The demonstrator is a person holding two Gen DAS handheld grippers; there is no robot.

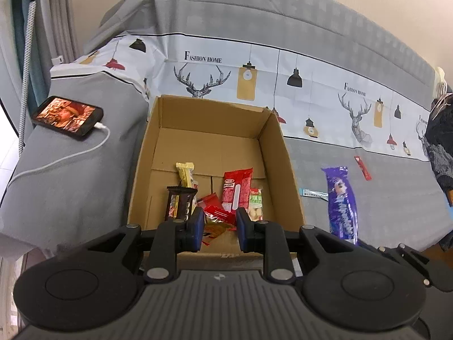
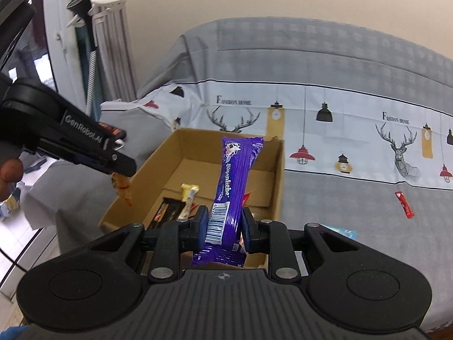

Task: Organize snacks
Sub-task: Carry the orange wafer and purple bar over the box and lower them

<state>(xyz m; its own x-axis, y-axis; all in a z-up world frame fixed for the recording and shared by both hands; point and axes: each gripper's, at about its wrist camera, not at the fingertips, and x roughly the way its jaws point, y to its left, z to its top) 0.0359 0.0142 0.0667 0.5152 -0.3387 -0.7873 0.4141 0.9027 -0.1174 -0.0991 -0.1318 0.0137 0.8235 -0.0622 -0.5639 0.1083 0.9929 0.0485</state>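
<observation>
**A:** Snacks first: where do they sit?

**B:** Mostly in the cardboard box (image 1: 209,141). It stands open on the sofa (image 1: 368,198), close against the left armrest. On the box floor, toward the near side, lie a yellow bar (image 1: 185,174), a dark bar (image 1: 181,205), a red packet (image 1: 236,191) and a green-and-white packet (image 1: 256,205).

**A:** Anything left of the box?

**B:** A phone (image 1: 68,120) with its screen lit rests on the armrest. A white cable (image 1: 65,157) is plugged into it.

**A:** And the left gripper?

**B:** The left gripper (image 1: 219,221) hangs over the near part of the box. Its jaws hold a small red-and-orange wrapper (image 1: 219,228). In the right wrist view that wrapper dangles from the tips, near the box's left wall.

**A:** The other one?

**B:** The right gripper (image 2: 222,222) has its jaws clamped on a purple bar (image 2: 236,175), gripping it near the lower end. The bar stands almost upright above the near rim of the box, barcode toward the camera.

**A:** What lies right of the box?

**B:** On the grey seat, a light blue sachet (image 1: 314,194) lies just beside the box's right wall. A red sachet (image 1: 363,168) lies farther right, apart from the blue one and nearer the backrest.
</observation>
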